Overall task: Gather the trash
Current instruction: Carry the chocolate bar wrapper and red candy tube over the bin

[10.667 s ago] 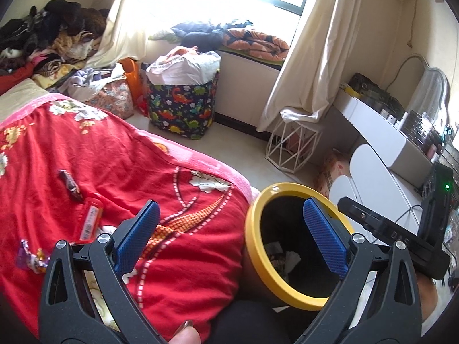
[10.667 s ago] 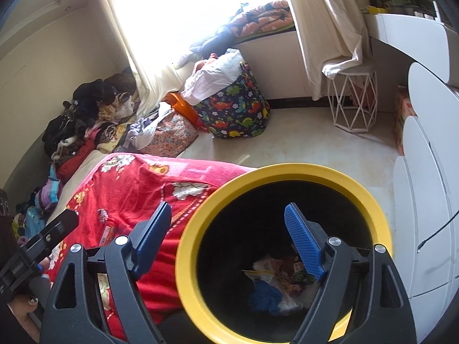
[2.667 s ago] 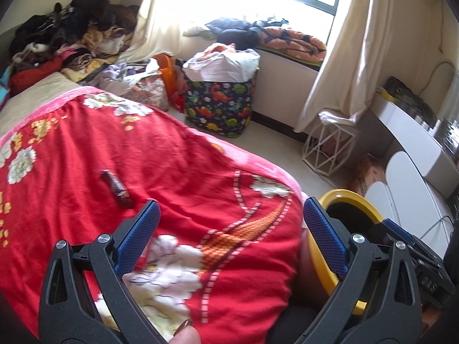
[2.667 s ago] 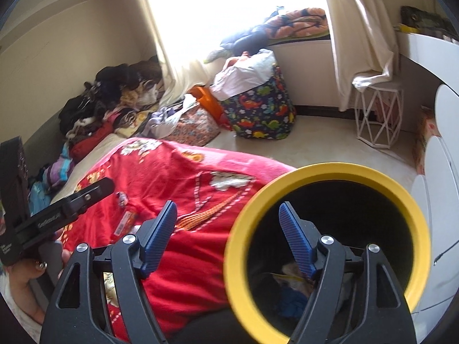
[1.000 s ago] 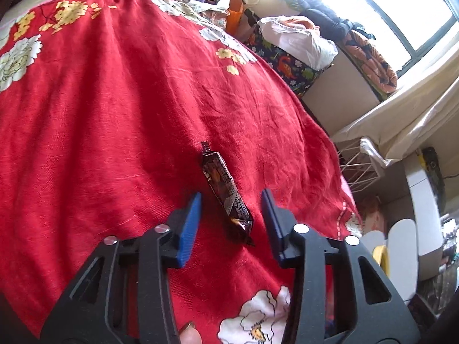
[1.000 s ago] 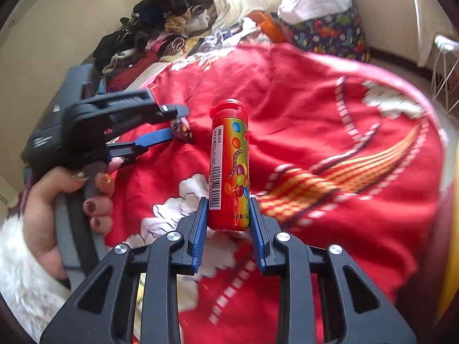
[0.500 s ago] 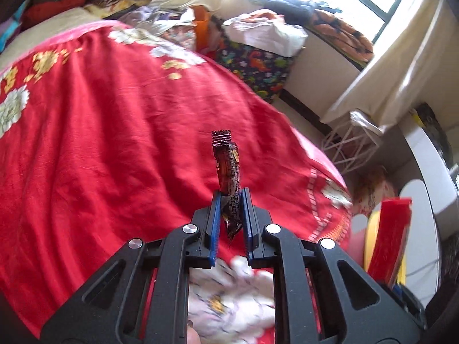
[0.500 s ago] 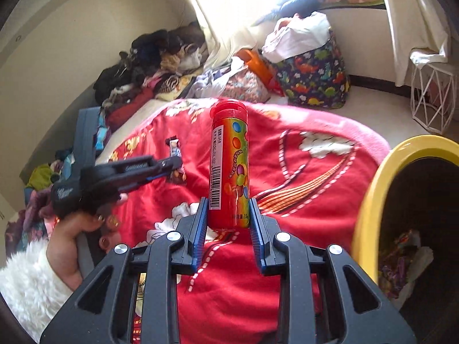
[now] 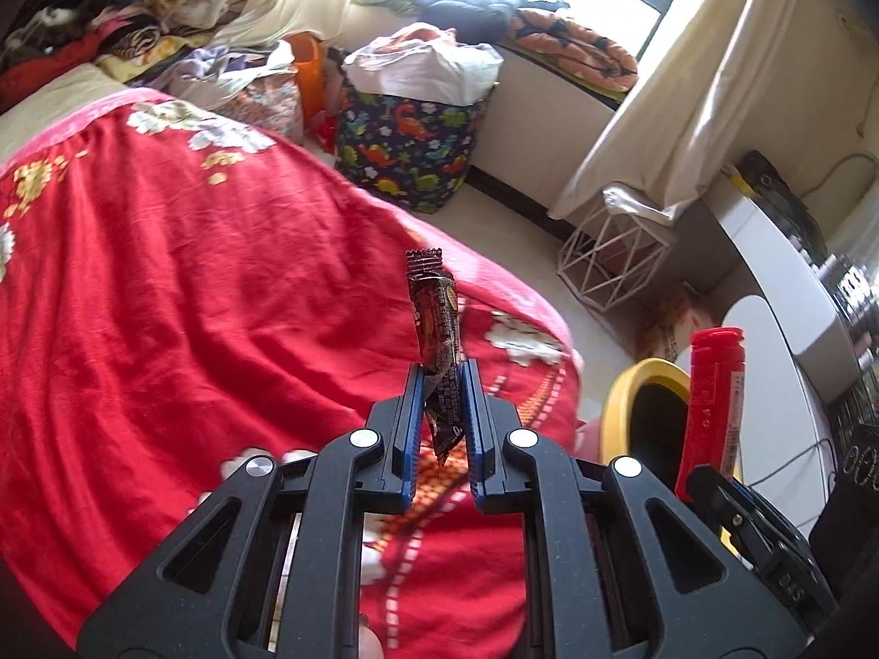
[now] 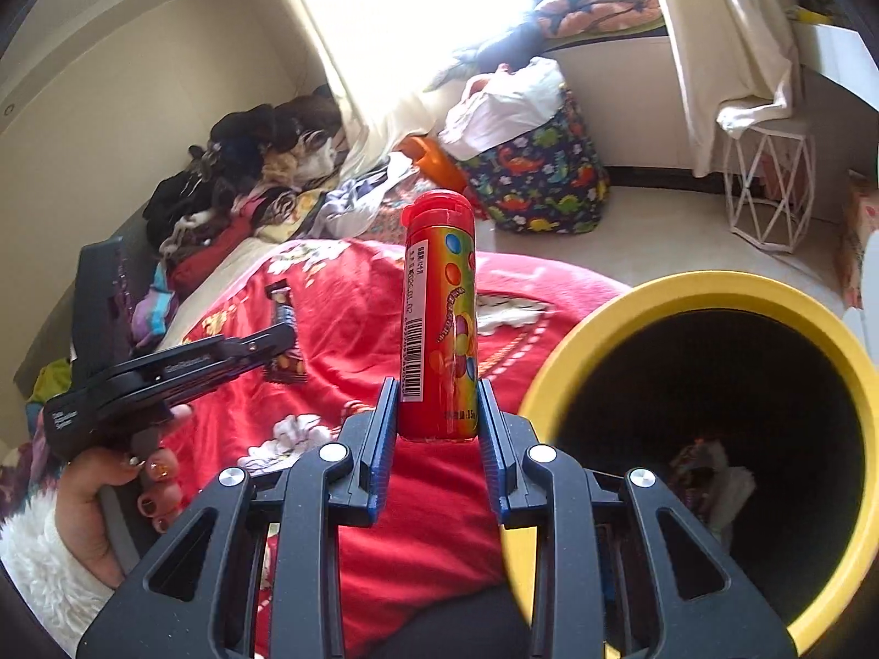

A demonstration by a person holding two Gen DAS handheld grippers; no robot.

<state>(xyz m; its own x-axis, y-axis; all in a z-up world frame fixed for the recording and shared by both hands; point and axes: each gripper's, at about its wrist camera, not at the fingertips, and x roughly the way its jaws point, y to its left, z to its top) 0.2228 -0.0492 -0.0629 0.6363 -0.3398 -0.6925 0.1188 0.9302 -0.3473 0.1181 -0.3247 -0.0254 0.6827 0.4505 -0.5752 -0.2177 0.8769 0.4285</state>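
Observation:
My left gripper (image 9: 444,379) is shut on a dark brown snack wrapper (image 9: 437,324) that sticks up from its blue pads, above the red bedspread (image 9: 165,302). My right gripper (image 10: 438,390) is shut on an upright red candy tube (image 10: 439,318) with a barcode label. To its right gapes the yellow-rimmed black bin (image 10: 714,288), with some trash at the bottom. In the left wrist view the tube (image 9: 714,401) stands in front of the bin (image 9: 618,401). In the right wrist view the left gripper (image 10: 283,338), held by a hand (image 10: 110,489), carries the wrapper (image 10: 280,302) at the left.
A dinosaur-print basket (image 9: 412,154) stuffed with laundry stands on the floor by the window. A white wire stool (image 9: 610,263) is under the curtain. A white desk (image 9: 780,274) is at the right. Piled clothes (image 10: 231,181) lie beyond the bed.
The left gripper closed on the wrapper lying on the bedspread and lifted it. Both grippers rose and swung toward the bin, which now fills the right side of the right wrist view.

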